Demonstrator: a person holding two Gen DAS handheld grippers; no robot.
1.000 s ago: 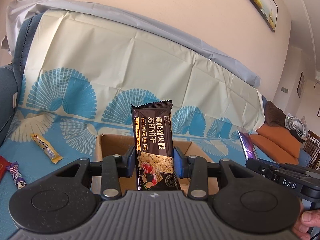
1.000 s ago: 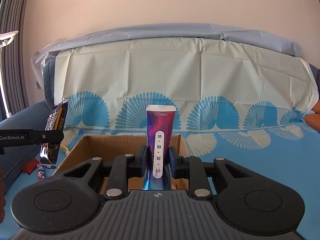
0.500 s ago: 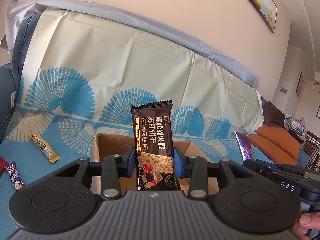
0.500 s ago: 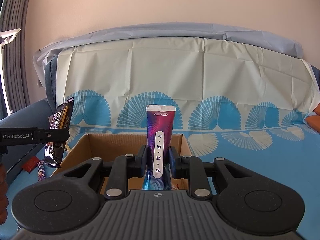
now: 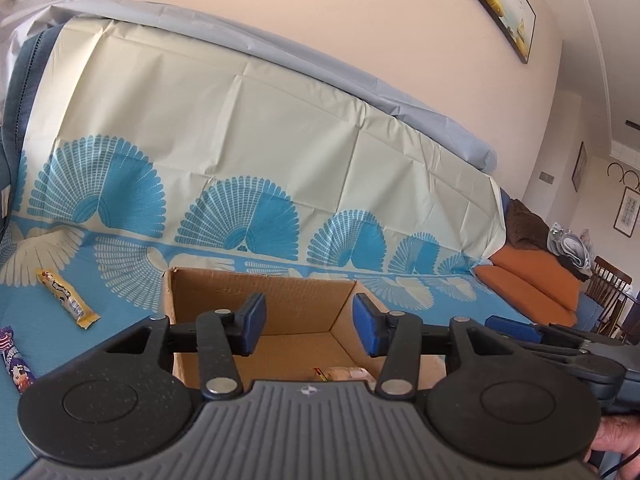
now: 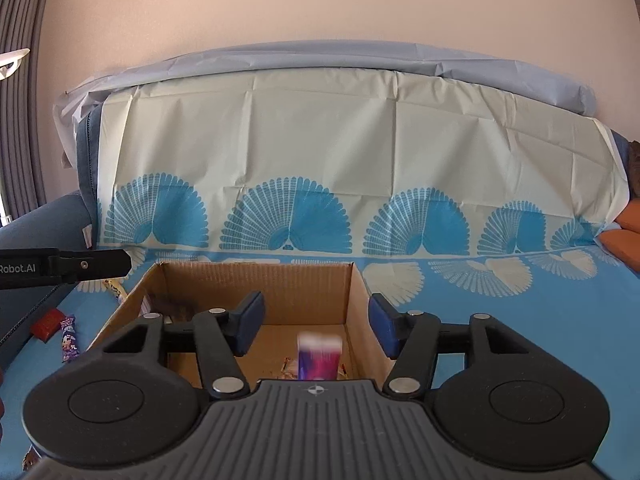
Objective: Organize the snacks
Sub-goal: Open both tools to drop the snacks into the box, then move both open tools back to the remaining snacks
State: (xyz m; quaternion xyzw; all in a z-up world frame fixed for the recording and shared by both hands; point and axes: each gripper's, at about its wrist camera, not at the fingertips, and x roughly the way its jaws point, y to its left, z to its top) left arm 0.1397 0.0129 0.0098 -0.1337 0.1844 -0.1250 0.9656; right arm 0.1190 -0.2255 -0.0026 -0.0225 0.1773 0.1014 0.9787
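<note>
Blue fan-patterned cloth (image 6: 500,320) covers the couch under both grippers. Nearest, the left gripper (image 5: 307,323) and right gripper (image 6: 316,328) hang over one open cardboard box (image 6: 256,280), jaws opening, nothing pressed between the pads. A blurred purple packet (image 6: 319,358) sits below the right gripper inside the box. To the left lie three loose snacks: yellow bar (image 5: 66,298), purple packet (image 5: 16,366), red wrapper (image 6: 48,322).

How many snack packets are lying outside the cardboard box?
3 in view, all left of the cardboard box: a yellow bar nearest it, a purple packet nearer the camera, and a red packet beside that. The grippers may hide others.
</note>
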